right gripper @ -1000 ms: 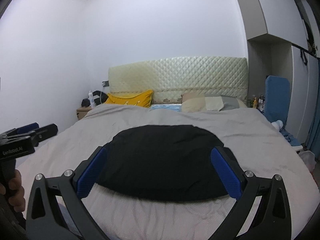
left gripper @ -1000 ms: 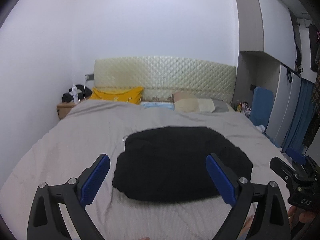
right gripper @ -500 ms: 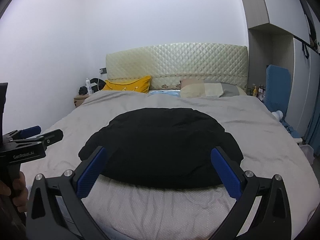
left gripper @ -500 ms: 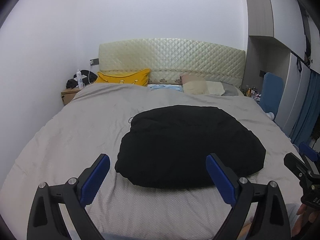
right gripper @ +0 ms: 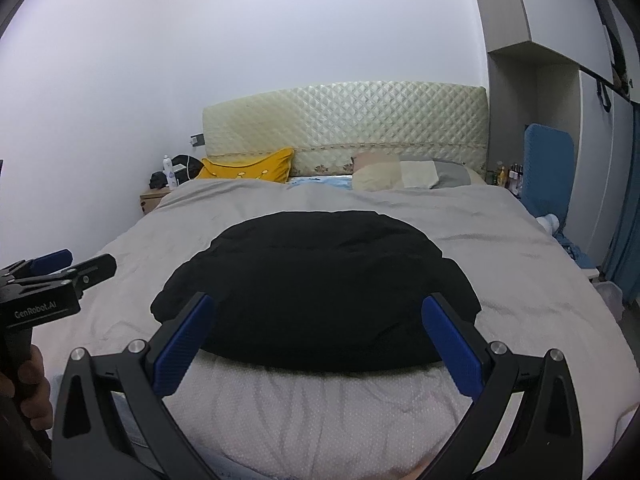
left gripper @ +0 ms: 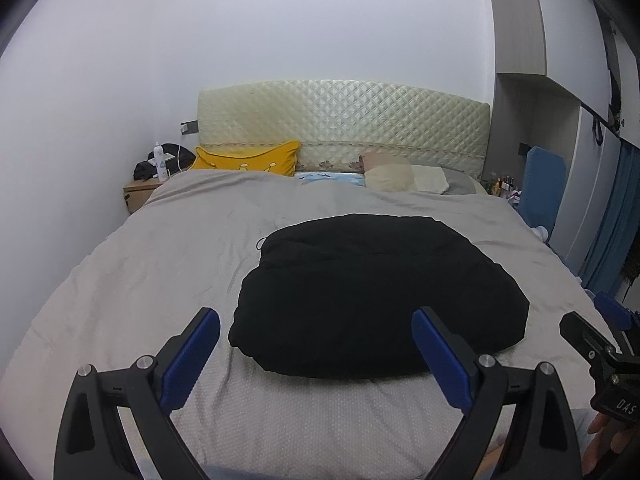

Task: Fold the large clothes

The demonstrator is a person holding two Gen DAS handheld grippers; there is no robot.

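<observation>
A: Where is the black garment [left gripper: 376, 300] lying?

B: On the grey bed cover [left gripper: 160, 272], in a rounded, folded bundle near the foot of the bed. A thin loop of cord sticks out at its far left corner.

A: And the left claw [left gripper: 316, 340]?

B: It is spread wide, with nothing between its blue pads [left gripper: 192, 356]. It hangs above the near edge of the bed. In the left wrist view the bundle sits ahead of it and a bit to the right: the left pad is over bare cover, just beside the bundle's near left corner, and the right pad overlaps the bundle's near edge.

A: The right claw [right gripper: 320, 324]?

B: Also wide apart and empty. In the right wrist view the garment [right gripper: 316, 292] fills the gap between the fingers, and both blue pads [right gripper: 448, 344] overlap its near edge. Whether the pads touch the cloth I cannot tell.

A: Do the two claws see each other?

B: Yes. The right one shows at the right edge of the left view [left gripper: 600, 352], the left one at the left edge of the right view [right gripper: 60, 268], each held by a hand.

A: What lies beyond?

B: A yellow pillow [left gripper: 248, 158] and a beige pillow [left gripper: 400, 176] against the quilted headboard [left gripper: 344, 124], well apart from the garment.
</observation>
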